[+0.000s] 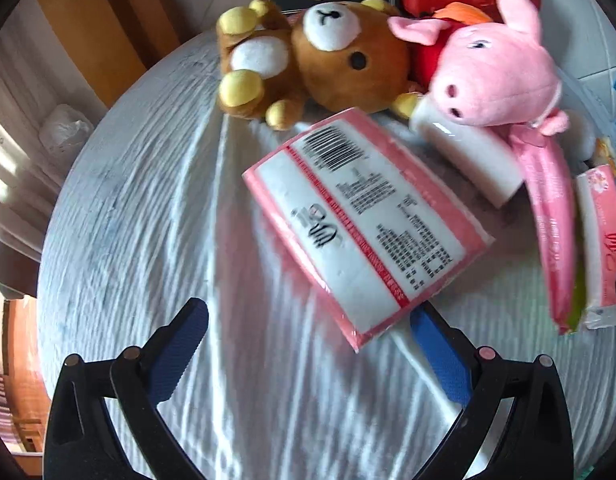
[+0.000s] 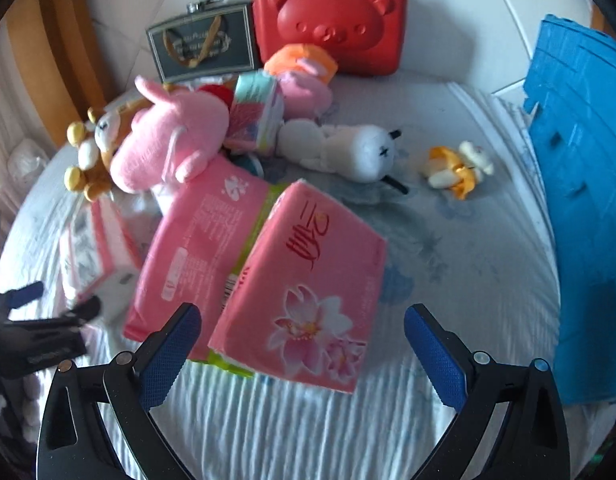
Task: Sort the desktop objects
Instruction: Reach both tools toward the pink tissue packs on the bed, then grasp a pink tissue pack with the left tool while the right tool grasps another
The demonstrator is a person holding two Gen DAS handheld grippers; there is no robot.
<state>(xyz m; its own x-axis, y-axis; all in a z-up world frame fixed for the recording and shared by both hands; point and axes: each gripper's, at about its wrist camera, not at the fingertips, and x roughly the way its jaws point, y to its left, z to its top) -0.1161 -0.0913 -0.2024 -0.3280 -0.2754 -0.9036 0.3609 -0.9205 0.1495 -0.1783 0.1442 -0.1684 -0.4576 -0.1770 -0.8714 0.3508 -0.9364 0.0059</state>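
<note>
My left gripper (image 1: 308, 336) hangs spread before the barcode tissue pack (image 1: 363, 224). My right gripper (image 2: 302, 330) gapes wide around the flowered tissue pack (image 2: 304, 292).

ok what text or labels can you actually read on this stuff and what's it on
Nothing reads cleanly.
Tissue pack, label side up: barcode, a black logo and blocks of small print, too blurred to read.
Floral tissue pack: large red brush-style characters, not legible to me.
Dark gift bag: ornate framed lettering, too small and blurred.
Long pink pack: fine print, unreadable.
</note>
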